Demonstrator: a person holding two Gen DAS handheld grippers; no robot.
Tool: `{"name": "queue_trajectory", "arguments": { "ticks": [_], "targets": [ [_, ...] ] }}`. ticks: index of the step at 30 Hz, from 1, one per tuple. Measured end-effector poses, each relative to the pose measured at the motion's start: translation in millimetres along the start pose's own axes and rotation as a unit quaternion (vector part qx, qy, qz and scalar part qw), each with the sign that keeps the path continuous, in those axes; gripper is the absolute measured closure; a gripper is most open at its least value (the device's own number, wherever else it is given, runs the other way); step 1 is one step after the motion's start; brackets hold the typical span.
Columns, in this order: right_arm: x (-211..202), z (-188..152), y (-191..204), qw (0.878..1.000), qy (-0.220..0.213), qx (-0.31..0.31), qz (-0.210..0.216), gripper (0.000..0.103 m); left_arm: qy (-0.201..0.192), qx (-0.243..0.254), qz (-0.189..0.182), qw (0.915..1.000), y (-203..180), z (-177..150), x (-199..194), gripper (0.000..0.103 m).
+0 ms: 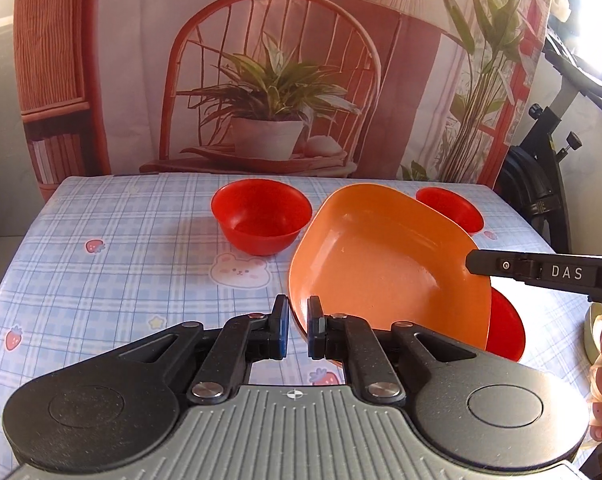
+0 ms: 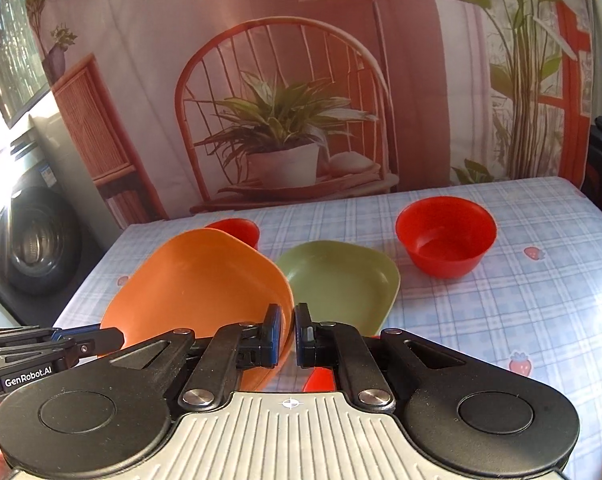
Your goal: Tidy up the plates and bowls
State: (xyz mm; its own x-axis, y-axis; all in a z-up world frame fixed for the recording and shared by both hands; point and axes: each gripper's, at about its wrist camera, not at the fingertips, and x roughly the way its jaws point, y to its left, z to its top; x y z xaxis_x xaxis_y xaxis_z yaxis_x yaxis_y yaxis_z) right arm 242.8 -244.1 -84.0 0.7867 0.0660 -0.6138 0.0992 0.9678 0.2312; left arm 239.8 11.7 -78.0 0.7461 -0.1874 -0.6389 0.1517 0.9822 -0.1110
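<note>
An orange plate is held tilted above the table by both grippers. My left gripper is shut on its near-left rim. My right gripper is shut on its right rim, and the plate shows in the right wrist view. A red bowl lies under the plate. A second red bowl stands at the table's middle back and a third behind the plate. A green plate lies flat beyond the right gripper, with a red bowl to its right.
The table has a blue checked cloth with strawberry prints. A printed backdrop hangs behind the far edge. A washing machine stands left of the table, and an exercise bike stands to the right.
</note>
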Motion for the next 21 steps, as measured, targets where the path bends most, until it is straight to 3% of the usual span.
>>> {"name": "queue_trajectory", "arguments": {
  "ticks": [5, 10, 21],
  "targets": [
    [14.7, 41.9, -15.6, 0.999, -0.011, -0.032, -0.015, 0.096, 0.004, -0.005, -0.015, 0.9999, -10.3, 23.8, 20.6, 0.092],
    [46.2, 66.5, -40.5, 1.0, -0.002, -0.026, -0.016, 0.096, 0.027, -0.007, -0.016, 0.9995, -21.5, 38.3, 55.0, 0.092],
    [111.2, 61.7, -61.9, 0.997, 0.021, -0.071, -0.03, 0.096, 0.057, 0.005, 0.01, 0.9983, -33.6, 43.9, 107.2, 0.091]
  ]
}}
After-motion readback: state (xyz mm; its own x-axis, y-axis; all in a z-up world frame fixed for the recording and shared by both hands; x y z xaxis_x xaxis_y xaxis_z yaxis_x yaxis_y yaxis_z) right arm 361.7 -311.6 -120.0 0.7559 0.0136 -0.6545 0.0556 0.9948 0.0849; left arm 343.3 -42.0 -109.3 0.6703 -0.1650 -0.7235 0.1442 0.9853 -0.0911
